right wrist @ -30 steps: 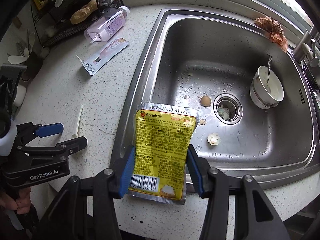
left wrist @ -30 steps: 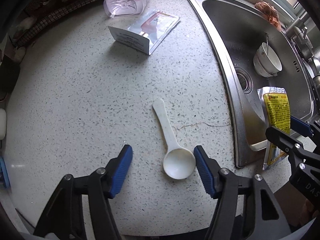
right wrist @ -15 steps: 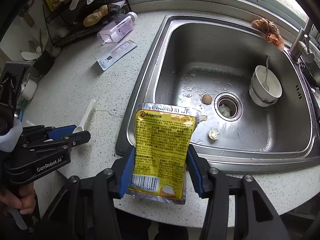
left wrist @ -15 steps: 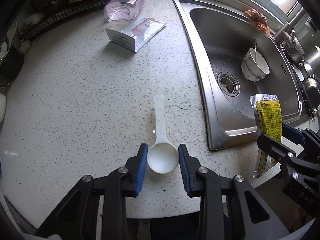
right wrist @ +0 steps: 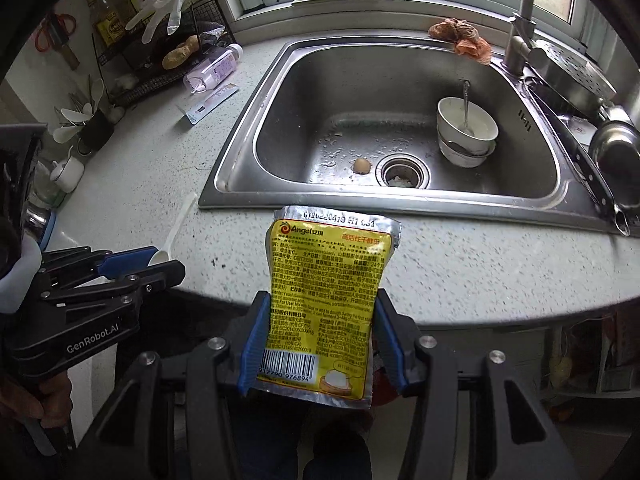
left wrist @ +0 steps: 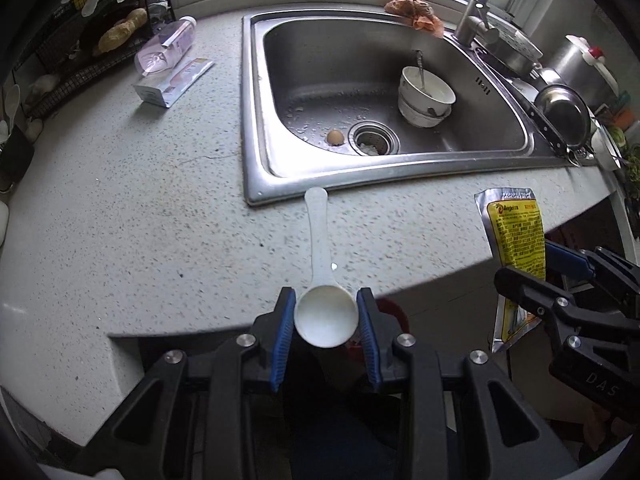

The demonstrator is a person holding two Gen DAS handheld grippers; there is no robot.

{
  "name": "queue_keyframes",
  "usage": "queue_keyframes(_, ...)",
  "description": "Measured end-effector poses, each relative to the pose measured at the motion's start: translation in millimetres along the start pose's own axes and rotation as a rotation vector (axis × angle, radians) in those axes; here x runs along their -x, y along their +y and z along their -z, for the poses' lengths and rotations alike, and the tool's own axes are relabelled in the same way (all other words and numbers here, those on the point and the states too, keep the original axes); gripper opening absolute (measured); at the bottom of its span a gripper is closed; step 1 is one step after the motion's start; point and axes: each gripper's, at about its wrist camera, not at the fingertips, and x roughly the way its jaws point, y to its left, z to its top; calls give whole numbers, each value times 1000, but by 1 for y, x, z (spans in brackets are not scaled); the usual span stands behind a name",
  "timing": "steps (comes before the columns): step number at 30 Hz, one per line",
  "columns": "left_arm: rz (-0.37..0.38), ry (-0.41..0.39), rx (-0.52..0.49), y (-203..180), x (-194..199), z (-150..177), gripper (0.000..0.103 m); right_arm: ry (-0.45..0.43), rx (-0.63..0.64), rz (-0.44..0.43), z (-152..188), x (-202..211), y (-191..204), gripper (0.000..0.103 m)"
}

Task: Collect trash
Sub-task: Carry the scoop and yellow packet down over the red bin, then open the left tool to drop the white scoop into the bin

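Note:
My left gripper [left wrist: 326,318] is shut on the bowl of a white plastic scoop [left wrist: 320,264], held in the air past the counter's front edge, handle pointing toward the sink. The scoop also shows in the right wrist view [right wrist: 174,236], with the left gripper [right wrist: 156,260] at lower left. My right gripper [right wrist: 320,340] is shut on a yellow and silver yeast packet [right wrist: 326,292], held upright in front of the counter. The packet [left wrist: 516,240] and right gripper [left wrist: 532,276] show at the right of the left wrist view.
A steel sink [right wrist: 400,200] holds stacked white bowls [right wrist: 466,132] with a spoon, an eggshell [right wrist: 362,165] and a drain strainer. On the speckled counter [left wrist: 120,220] lie a flat carton [left wrist: 172,82] and a purple bottle [left wrist: 164,46]. A wire rack stands at the back left.
My left gripper closed on the scoop's bowl, lifted it off the counter and drew back past the front edge. The right gripper also pulled back with the packet.

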Motion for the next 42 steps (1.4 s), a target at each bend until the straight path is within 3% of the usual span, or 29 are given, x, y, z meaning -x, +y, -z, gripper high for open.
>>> queue_keyframes(10,109,49,-151,-81,-11,51,29,-2,-133,45,88,29,-48,48)
queue_keyframes(15,136,98,-258,-112,-43,63,29,40,-221,76,121,17,-71,48)
queue_keyframes(19,148,154,-284,-122,-84,74,29,72,-265,100,140,-7,-85,48)
queue_keyframes(25,149,220,-323,-134,-179,100,29,107,-309,127,175,-69,-112,48)
queue_keyframes(36,188,308,-370,-137,-371,156,30,194,-377,129,255,-235,-164,48)
queue_keyframes(42,223,368,-357,-126,-432,171,30,195,-391,133,281,-286,-183,48)
